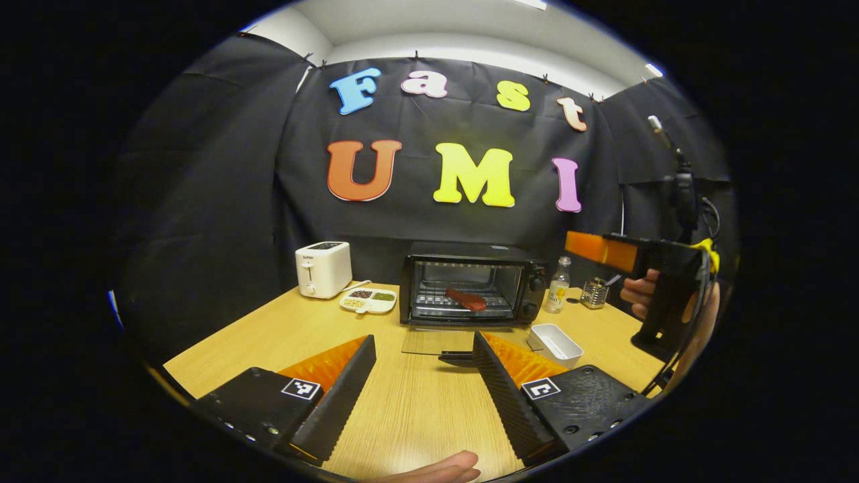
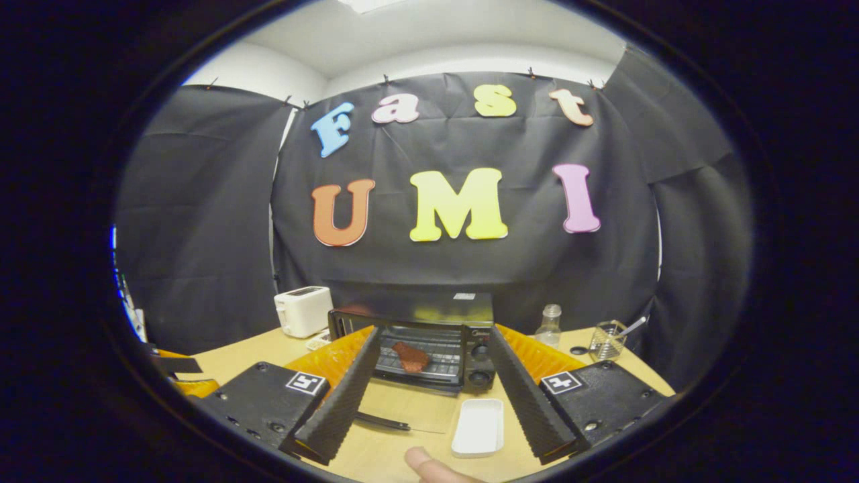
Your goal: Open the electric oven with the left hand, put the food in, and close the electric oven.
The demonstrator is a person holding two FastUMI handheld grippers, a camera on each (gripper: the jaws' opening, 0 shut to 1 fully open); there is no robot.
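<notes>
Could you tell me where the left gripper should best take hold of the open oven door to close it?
Probably the handle bar along the free front edge of the oven door, which lies flat on the table. Come from the front, fingers under the bar, then swing up toward the oven.

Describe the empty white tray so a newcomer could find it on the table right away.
Start at the black oven at the back of the wooden table, its glass door folded down flat. Just right of that door, nearer the front edge, sits the white tray. Unlike the divided white dish by the toaster, it is a plain rectangle with nothing in it.
</notes>
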